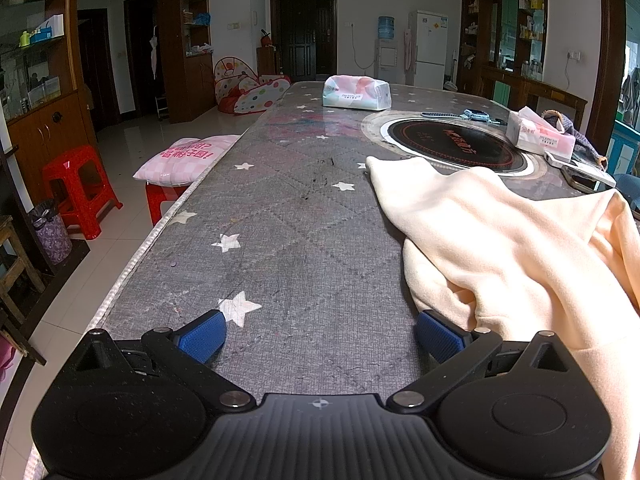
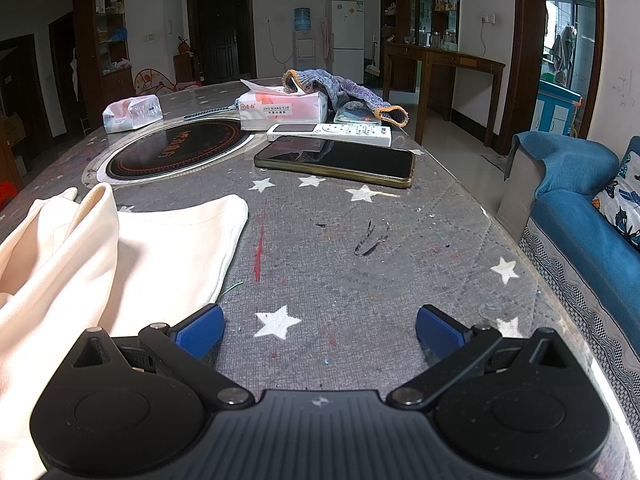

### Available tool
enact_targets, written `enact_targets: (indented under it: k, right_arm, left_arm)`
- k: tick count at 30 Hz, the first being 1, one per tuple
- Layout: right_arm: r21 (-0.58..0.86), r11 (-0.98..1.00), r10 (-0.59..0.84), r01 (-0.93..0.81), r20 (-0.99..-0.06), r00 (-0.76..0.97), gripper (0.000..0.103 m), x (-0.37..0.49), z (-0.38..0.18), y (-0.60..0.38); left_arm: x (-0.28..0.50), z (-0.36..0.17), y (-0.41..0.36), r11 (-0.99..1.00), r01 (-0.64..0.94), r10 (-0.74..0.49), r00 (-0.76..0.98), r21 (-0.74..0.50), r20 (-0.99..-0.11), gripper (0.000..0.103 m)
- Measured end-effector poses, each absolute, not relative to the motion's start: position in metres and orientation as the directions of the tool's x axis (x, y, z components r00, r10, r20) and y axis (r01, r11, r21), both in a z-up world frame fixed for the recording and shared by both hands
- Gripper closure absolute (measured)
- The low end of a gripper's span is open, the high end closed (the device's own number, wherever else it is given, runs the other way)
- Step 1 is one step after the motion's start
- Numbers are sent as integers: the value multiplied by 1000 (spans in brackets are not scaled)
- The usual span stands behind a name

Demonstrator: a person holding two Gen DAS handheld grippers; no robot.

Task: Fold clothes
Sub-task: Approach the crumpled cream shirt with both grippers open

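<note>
Left wrist view: the left tongs [image 1: 320, 332] hang spread wide over the grey star-patterned counter [image 1: 280, 220], gripping nothing. The cream garment [image 1: 500, 240] lies crumpled toward the counter's right side, just beside the right pad.

Right wrist view: the right tongs [image 2: 320, 330] also gape empty, the garment [image 2: 80, 248] at their left, a phone [image 2: 336, 162] farther on.

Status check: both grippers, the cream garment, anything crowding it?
Left gripper and right gripper open, empty. Cream garment rumpled, unfolded, between them. Phone and remote beyond it.
</note>
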State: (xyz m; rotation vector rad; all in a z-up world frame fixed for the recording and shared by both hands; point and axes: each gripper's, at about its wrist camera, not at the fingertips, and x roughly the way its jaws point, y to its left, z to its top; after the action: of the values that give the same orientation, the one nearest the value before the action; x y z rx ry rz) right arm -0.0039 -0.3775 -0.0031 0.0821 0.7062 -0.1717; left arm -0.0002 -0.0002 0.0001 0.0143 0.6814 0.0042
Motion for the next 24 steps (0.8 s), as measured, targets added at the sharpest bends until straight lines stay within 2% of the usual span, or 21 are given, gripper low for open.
enact_targets:
  k: [15,24]
  right_arm:
    - [14,988,-106,153,-661,743,0,-26,4,-377]
    - [-16,995,-85,96,-626,775,0,-70,19,-363]
  left_arm:
    - [-18,14,-11,1000,-18,18,744,7,-668,0]
    - [-50,30,-29,1000,-11,23,742,22,-671,0]
